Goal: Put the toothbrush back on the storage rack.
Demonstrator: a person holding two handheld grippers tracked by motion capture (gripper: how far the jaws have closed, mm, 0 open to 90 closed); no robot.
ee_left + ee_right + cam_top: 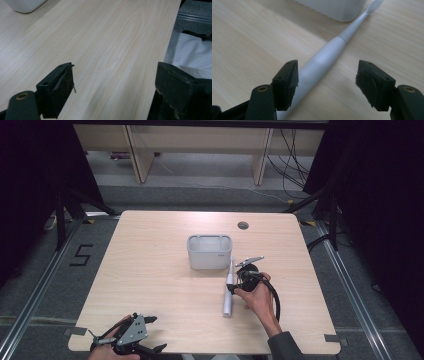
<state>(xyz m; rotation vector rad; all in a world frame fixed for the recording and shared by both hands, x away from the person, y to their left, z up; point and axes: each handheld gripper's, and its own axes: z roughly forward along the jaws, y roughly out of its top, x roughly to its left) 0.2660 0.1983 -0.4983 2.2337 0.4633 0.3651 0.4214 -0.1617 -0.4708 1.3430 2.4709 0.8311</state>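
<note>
A white electric toothbrush [228,294] lies flat on the wooden table [150,285], its brush head pointing at a pale grey tub [209,252]. My right gripper [235,285] is held low just right of the toothbrush. In the right gripper view the toothbrush handle [324,58] runs between the open jaws of that gripper [327,75], close to the left one, and the pads are not pressing on it. The tub [334,7] stands just beyond the brush head. My left gripper [156,334] rests at the table's near left edge, and its jaws [116,75] stand wide over bare wood.
A round cable hole [243,225] sits near the table's far edge, behind the tub. The left gripper view shows the tub's corner [25,5] far off and white cloth [187,55] past the table edge. Dark curtains flank the table.
</note>
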